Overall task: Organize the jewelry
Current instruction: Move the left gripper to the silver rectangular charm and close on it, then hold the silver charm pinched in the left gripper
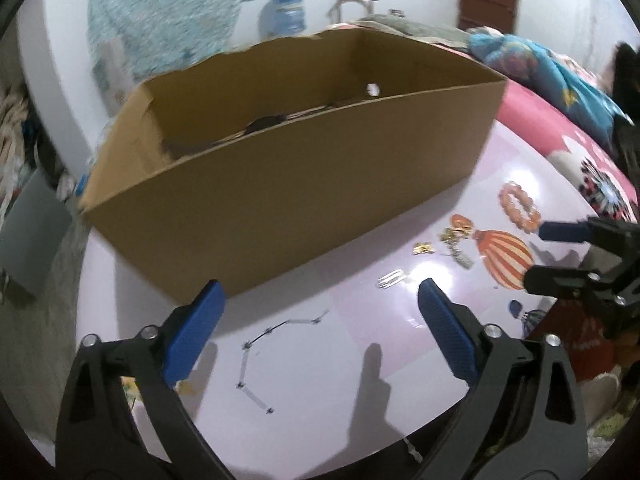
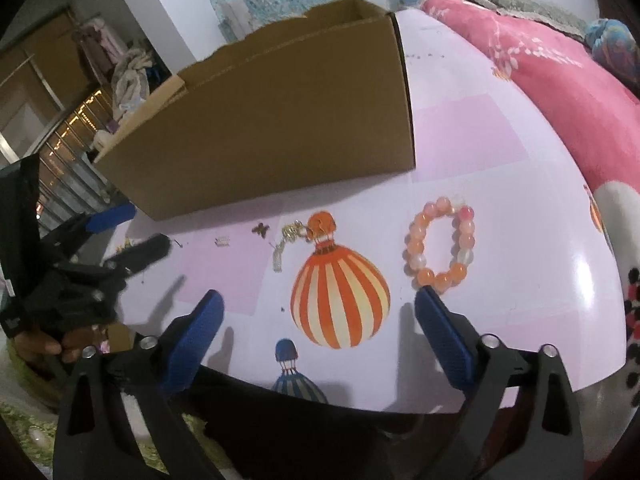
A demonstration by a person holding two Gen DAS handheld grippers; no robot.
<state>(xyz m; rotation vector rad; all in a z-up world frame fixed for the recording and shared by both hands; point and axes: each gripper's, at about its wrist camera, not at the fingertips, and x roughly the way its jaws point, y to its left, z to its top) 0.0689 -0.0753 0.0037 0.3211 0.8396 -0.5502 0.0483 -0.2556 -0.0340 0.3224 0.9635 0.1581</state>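
An orange bead bracelet [image 2: 440, 242] lies on the lilac balloon-print table [image 2: 500, 160], just beyond my right gripper's [image 2: 318, 294] right fingertip. To its left lie a gold chain piece [image 2: 294, 232], a small butterfly charm [image 2: 260, 229] and a tiny clip [image 2: 222, 241]. In the left wrist view a thin linked necklace [image 1: 256, 360] lies under my left gripper [image 1: 320, 286], near a silver clip [image 1: 392, 278]. Behind stands an open cardboard box [image 1: 288, 184]. Both grippers are open with nothing between their fingers.
The box [image 2: 272, 136] fills the table's back left. A pink blanket [image 2: 560, 92] borders the table on the right. The right gripper [image 1: 538, 255] reaches in from the right edge of the left wrist view. A person's hand [image 2: 48, 346] holds the left gripper [image 2: 142, 229].
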